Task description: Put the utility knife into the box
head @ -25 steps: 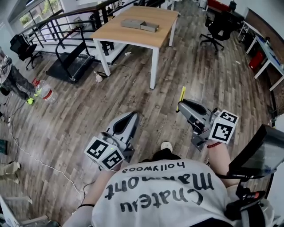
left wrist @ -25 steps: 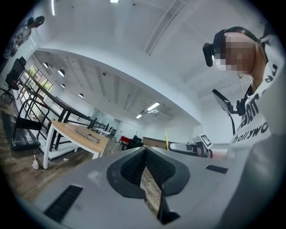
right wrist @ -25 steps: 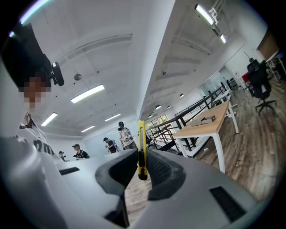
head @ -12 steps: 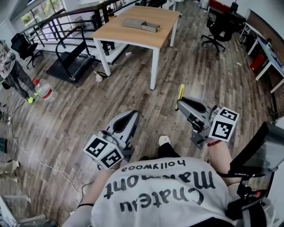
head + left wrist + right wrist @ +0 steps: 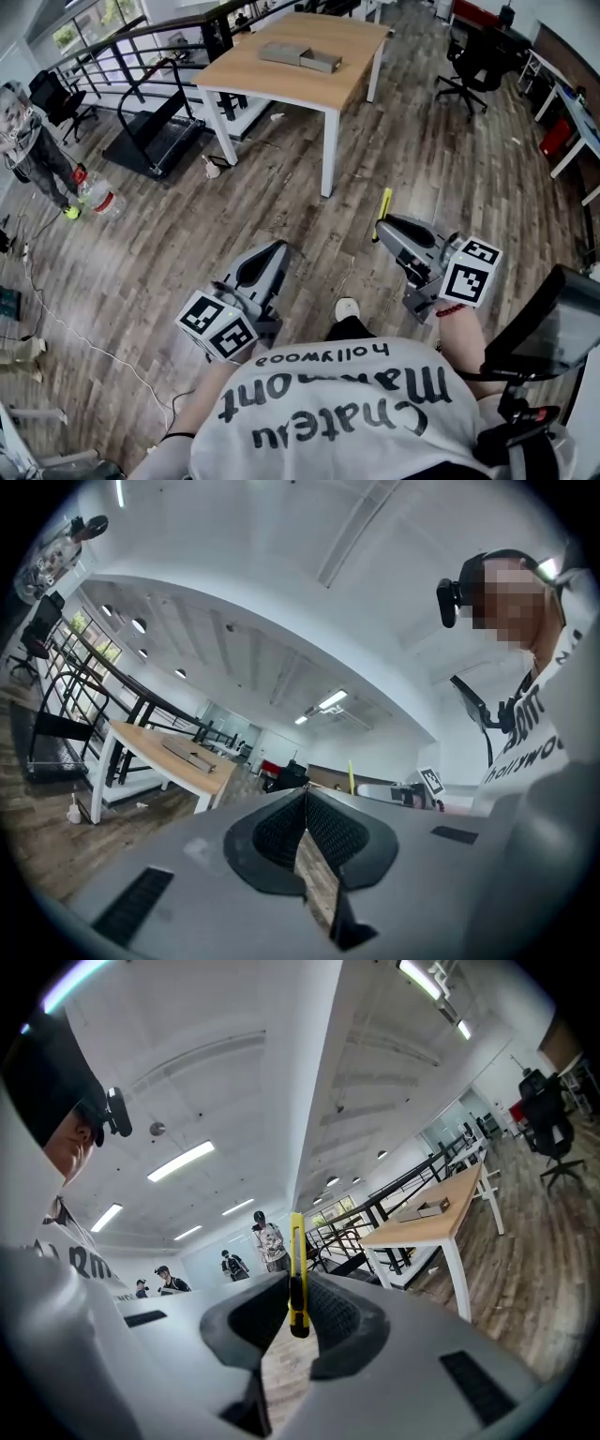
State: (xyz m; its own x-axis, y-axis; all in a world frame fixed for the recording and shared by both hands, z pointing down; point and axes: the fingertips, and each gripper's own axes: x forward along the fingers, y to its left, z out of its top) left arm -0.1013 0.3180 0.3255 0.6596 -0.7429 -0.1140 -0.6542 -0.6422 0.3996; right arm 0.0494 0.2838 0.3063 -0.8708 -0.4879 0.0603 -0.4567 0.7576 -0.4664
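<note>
Nearest, the left gripper (image 5: 277, 247) is held low in front of the person, its jaws pressed together with nothing between them. Beside it, the right gripper (image 5: 379, 229) is clamped on the yellow utility knife (image 5: 383, 203) — the knife sticks out past the jaw tips, above the wood floor (image 5: 187, 216). Farther off stands a wooden table (image 5: 309, 86) with the grey box (image 5: 283, 51) on top, well apart from the knife.

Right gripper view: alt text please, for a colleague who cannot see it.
The right gripper has its jaws shut on a yellow utility knife that stands upright between them. Far off to the right, a wooden table carries the box; several people stand in the background.
</note>
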